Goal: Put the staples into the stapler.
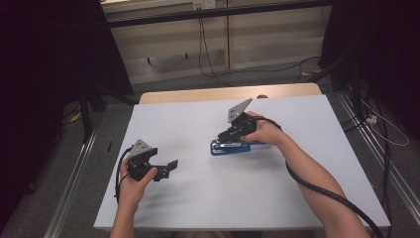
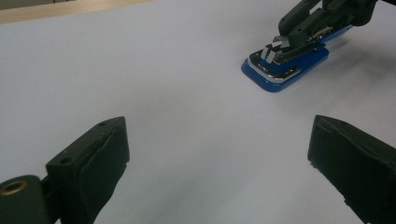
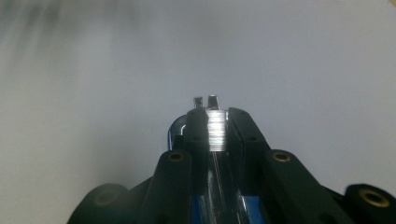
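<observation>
A blue stapler (image 1: 233, 148) with a shiny metal top lies flat on the white table (image 1: 198, 198), a little right of the middle. My right gripper (image 1: 225, 136) comes at it from the right and is shut on its metal upper arm (image 3: 215, 135), one jaw on each side. The left gripper view shows the stapler (image 2: 280, 70) far off with the right gripper (image 2: 285, 39) clamped on its top. My left gripper (image 1: 168, 168) is held near the table's left side, open, with nothing between its pads (image 2: 219, 140).
A wooden strip (image 1: 223, 93) runs along the table's far edge. Cables (image 1: 208, 64) lie on the floor beyond it, and metal rails (image 1: 74, 173) flank the table on both sides. Each gripper's black cable (image 1: 322, 191) trails toward the near edge.
</observation>
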`<state>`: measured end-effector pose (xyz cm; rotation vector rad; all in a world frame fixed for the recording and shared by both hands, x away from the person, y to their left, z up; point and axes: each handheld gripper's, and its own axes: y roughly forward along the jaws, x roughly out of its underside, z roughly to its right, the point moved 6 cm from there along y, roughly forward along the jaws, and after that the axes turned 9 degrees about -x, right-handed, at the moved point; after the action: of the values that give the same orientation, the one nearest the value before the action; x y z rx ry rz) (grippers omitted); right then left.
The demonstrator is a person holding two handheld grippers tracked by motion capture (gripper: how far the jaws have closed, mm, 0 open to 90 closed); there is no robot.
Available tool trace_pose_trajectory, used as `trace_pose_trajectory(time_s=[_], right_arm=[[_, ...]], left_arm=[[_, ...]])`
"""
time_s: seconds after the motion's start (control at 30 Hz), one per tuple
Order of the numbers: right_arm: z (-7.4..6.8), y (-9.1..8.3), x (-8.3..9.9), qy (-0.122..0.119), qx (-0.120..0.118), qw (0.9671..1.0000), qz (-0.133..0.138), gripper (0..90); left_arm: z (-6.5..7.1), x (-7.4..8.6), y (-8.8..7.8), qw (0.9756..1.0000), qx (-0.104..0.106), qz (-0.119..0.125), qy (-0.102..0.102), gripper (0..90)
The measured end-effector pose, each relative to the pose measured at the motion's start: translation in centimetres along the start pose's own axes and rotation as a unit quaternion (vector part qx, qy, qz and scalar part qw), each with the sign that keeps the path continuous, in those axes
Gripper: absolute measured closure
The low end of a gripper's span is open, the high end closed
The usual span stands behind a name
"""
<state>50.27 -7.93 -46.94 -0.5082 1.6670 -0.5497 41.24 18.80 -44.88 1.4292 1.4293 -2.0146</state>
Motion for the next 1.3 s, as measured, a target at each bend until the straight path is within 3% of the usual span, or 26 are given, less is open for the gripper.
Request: trace_pose_trajectory(time_s=[0.2,1.3], right_arm=[[-0.09,0.09,0.01,-0.013,-0.012,0.9998,-0.007,79.3],[0.19,0.52,-0.04,-0.048,-0.024,0.9983,-0.020,79.3]], left_arm=[[-0.11,-0.03,-0.07,1.0000,0.000,0.002,-0.001,5.6],[-0.27,0.12,0.05,1.0000,-0.002,-0.004,-0.002,5.8]])
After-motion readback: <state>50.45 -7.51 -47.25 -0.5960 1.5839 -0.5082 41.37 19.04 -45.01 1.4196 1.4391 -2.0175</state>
